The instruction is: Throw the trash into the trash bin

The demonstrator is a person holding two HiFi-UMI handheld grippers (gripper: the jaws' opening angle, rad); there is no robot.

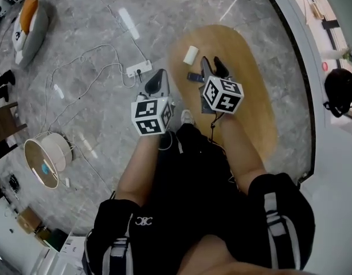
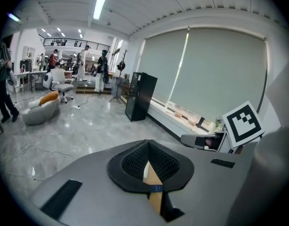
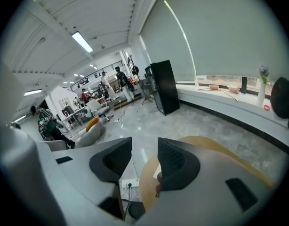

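Holding right gripper (image 1: 212, 66) jaws apart, empty, just lower right of one white trash roll (image 1: 191, 55) on wooden table (image 1: 250, 96); holding left gripper (image 1: 156, 83) closed, empty; counting one trash bin (image 1: 60, 151), lower left.

The wooden table (image 1: 256, 102) is mostly bare — just a white roll (image 1: 191, 55) at 10 o'clock of the right gripper (image 1: 212, 63), a small dark thing (image 1: 193, 77) at 8 — a plug strip (image 1: 139, 69) lies on the floor at 9 o'clock

Person: black short-sleeved top (image 1: 190, 199); grey-and-white stripes on the sleeves (image 1: 272, 222); small white emblem (image 1: 143, 221); white shoe (image 1: 187, 117).

Left tool (image 1: 157, 80) and right tool (image 1: 213, 66): grey shells, black ribbed pads (image 3: 177, 161), white cubes (image 1: 151, 115) bearing black square markers.
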